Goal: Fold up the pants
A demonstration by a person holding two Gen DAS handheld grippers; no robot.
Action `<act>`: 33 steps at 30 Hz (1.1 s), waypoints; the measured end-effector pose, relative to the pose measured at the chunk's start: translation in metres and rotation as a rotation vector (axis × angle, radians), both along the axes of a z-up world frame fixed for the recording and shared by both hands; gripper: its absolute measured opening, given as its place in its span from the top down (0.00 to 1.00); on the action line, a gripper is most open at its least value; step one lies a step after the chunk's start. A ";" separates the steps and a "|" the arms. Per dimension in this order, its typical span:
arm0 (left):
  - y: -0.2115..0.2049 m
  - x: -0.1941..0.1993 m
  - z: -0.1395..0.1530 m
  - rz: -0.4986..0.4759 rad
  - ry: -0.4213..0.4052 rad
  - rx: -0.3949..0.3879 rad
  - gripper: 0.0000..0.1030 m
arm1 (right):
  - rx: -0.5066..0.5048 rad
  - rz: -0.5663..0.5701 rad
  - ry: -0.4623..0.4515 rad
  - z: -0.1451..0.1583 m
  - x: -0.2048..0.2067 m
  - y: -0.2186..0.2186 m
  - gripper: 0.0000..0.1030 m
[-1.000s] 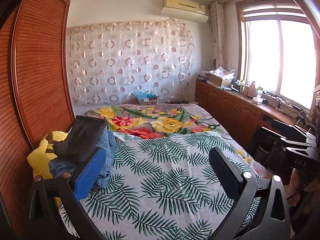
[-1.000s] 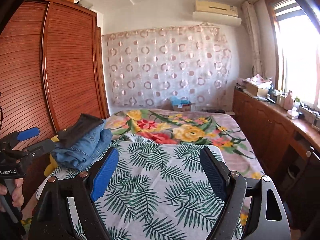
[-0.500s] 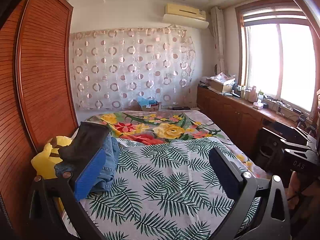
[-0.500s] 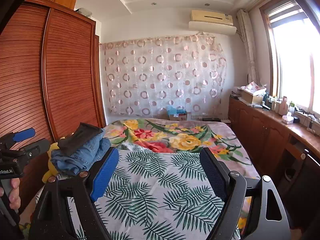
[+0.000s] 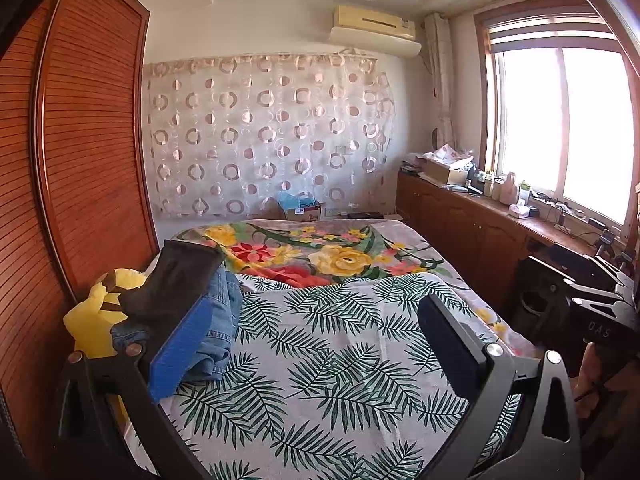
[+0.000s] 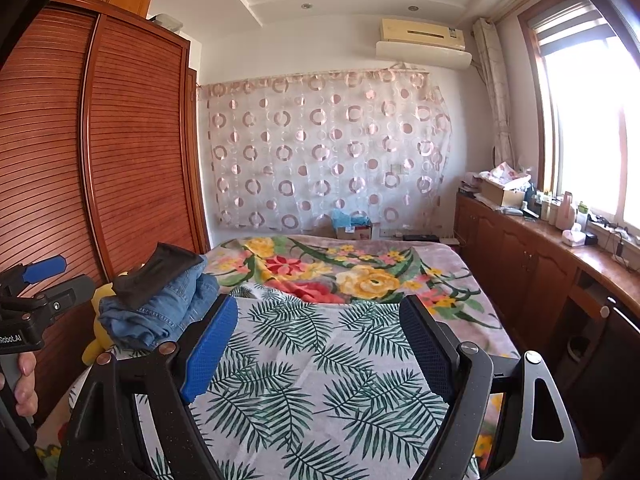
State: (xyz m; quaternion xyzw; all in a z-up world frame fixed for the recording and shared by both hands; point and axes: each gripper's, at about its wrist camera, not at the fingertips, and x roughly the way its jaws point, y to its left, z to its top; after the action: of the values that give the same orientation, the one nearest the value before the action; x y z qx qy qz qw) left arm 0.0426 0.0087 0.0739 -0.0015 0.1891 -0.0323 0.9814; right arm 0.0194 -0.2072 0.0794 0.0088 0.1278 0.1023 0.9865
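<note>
Nearest, the left gripper [image 5: 316, 344] and the right gripper [image 6: 320, 348] are held with fingers wide apart and nothing between them, above the white palm-leaf printed bedspread [image 5: 320, 360]. Beyond and to the left of both finger pairs, the crumpled blue denim pants [image 6: 160, 308] are piled at the bed's left edge, closer to the left gripper. No clear long axis can be read. A folded dark cloth [image 6: 156, 272] is stacked on top.
</note>
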 end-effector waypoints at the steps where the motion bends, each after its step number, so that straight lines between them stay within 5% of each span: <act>1: 0.000 0.000 0.000 0.000 0.000 0.000 0.00 | 0.000 -0.001 0.000 0.000 0.000 0.000 0.18; 33: -0.001 0.000 0.001 0.000 0.000 0.002 0.00 | 0.001 0.008 0.001 -0.001 0.001 -0.003 0.18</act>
State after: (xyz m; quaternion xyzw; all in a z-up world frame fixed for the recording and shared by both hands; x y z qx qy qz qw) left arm 0.0426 0.0081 0.0751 -0.0003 0.1890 -0.0321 0.9814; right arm 0.0200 -0.2097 0.0788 0.0090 0.1282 0.1062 0.9860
